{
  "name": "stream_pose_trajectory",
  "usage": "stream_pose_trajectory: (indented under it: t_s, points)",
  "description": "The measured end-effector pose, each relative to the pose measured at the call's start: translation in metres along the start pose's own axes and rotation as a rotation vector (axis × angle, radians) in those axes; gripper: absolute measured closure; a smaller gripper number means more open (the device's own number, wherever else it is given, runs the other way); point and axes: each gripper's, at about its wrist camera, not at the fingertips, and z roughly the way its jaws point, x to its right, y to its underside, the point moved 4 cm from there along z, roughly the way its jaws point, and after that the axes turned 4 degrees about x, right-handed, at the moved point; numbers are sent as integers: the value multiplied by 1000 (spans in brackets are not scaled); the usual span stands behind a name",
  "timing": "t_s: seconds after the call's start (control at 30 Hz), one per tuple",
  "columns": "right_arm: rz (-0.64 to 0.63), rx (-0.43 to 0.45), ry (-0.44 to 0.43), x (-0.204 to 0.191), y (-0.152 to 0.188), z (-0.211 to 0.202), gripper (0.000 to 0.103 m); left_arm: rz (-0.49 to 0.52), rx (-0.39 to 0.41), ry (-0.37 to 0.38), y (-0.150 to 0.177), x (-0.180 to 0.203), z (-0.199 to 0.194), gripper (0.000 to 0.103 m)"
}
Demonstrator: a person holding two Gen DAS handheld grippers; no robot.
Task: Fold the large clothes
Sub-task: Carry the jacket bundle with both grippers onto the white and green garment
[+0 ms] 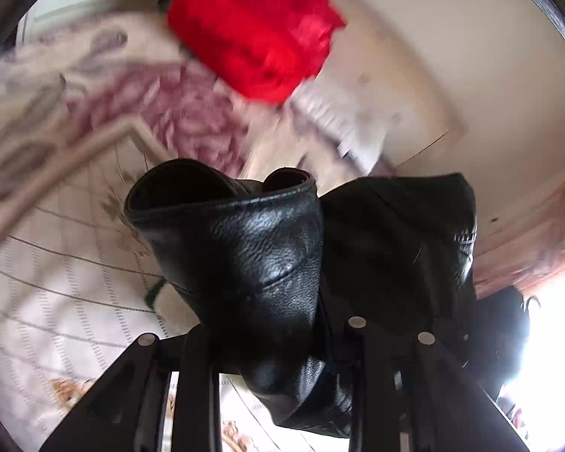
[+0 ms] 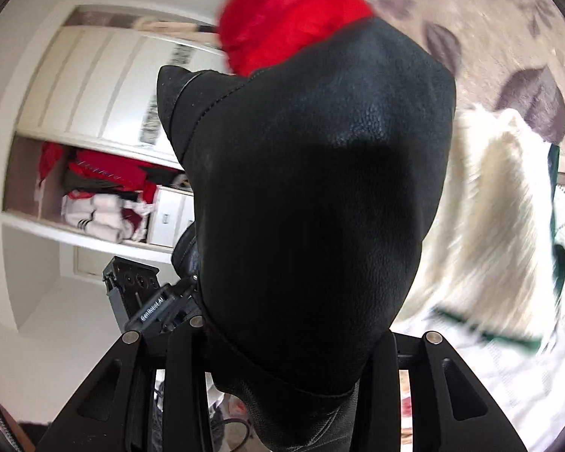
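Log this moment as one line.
left gripper: shut on jacket | right gripper: shut on jacket | jacket lifted

Daylit, motion-blurred backgrounds, blown-out glare lower right, fisheye vignetting

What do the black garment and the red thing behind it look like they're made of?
Black garment: looks like leather or faux leather, with a pebbled grain, soft sheen and stitched seams; which one I can't tell. Red item: seems a fuzzy, fleece-like or furry fabric with a matte surface, but it's blurred, so that's uncertain.
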Motion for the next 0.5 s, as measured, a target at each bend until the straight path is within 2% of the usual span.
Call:
stream_pose_trajectory:
  t_s: [0.07,0.13,0.2,0.23,0.3,0.37,0.4,0.5]
  points:
    - [55,-43,7,55,-22,17,63,5,-73,-40,16,-17,54,79]
    - [93,-38,50,91,-33,24,56,28,-125,-45,34,-25,83,64]
    - [140,-39,89,114,-41,28,44,70,-136,-36,44,-28,96,46]
    - [157,-55,117,124,-40,27,34,80,-141,-16,46,-29,96,41]
    - [176,-71,125,135,-38,17,28,74,-161,-1,44,-30,95,38]
    - [168,-52,161,131,-34,11,25,84,-176,-40,39,-28,95,22]
    - [161,-39,189,131,-31,7,22,97,-177,-89,36,-28,91,7]
    - [139,33,330,114,-17,-4,16,143,-151,-162,28,-21,76,5]
